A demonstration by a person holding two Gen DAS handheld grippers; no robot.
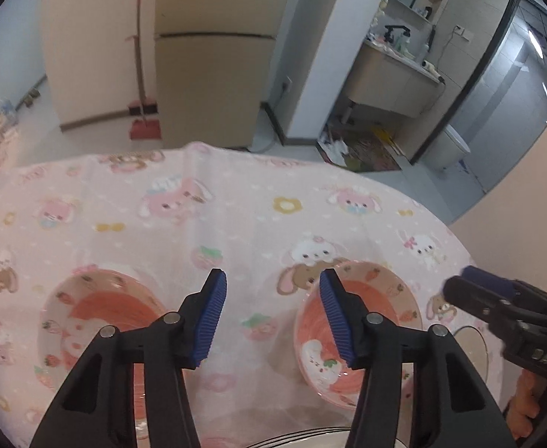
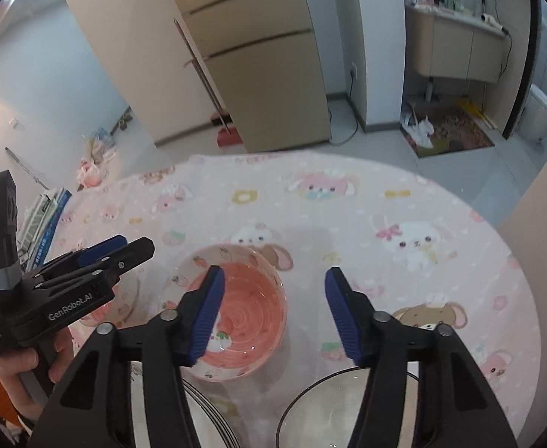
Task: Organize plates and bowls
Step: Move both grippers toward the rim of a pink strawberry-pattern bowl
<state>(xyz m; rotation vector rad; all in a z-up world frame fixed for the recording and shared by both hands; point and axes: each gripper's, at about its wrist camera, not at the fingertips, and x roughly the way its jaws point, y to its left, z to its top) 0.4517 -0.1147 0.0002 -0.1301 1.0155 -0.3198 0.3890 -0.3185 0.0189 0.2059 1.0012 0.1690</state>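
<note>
Meanwhile, both hand-held grippers — left (image 1: 273, 313), right (image 2: 273, 313) — spread apart, empty, above upright pink bowl (image 2: 247, 321).

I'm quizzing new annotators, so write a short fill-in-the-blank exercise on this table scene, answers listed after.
1. The tablecloth has a background colour of ____.
2. The number of pink bowls in the left wrist view, one on the left and one on the right, is ____.
3. The left gripper and the right gripper each grip ____.

Answers: pink; two; nothing
</note>
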